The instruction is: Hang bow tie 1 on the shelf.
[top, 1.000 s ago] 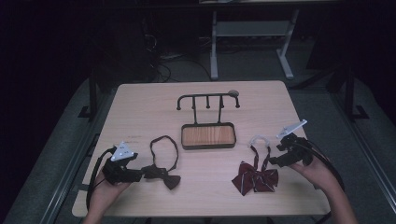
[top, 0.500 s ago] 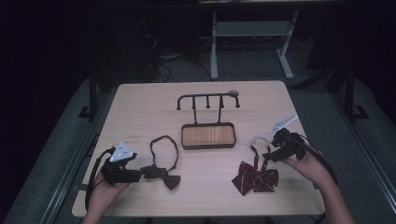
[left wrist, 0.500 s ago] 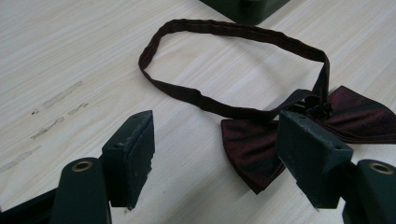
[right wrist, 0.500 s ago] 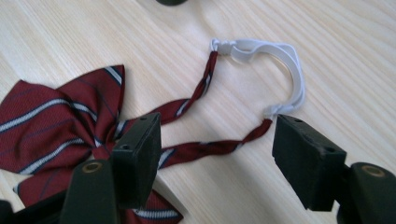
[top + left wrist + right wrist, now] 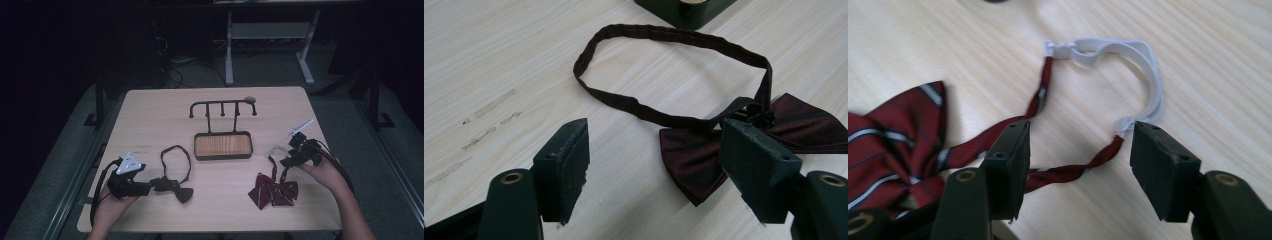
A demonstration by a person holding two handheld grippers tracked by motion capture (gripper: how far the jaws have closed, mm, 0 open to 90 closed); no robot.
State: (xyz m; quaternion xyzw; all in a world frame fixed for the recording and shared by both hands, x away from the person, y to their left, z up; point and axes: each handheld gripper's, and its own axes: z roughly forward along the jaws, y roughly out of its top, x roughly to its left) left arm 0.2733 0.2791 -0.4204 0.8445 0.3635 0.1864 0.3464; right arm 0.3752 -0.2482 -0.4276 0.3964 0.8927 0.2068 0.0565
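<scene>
Slippage is what we are worrying about: we are closing the right hand-held gripper [image 5: 1075,167] around the twisted strap of the striped red bow tie [image 5: 273,189], lying on the tabletop [image 5: 150,115] right of the hook stand [image 5: 223,131], yet the pads are not pressing it and could pinch only the white elastic loop [image 5: 1128,67]. Our left hand-held gripper [image 5: 654,175] is standing apart beside the dark bow tie [image 5: 744,135], holding nothing.

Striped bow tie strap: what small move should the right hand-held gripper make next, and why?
Probably close a little more: the right hand-held gripper has just been closing, the strap of the striped bow tie lies between its jaws, and neither pad touches it.
</scene>
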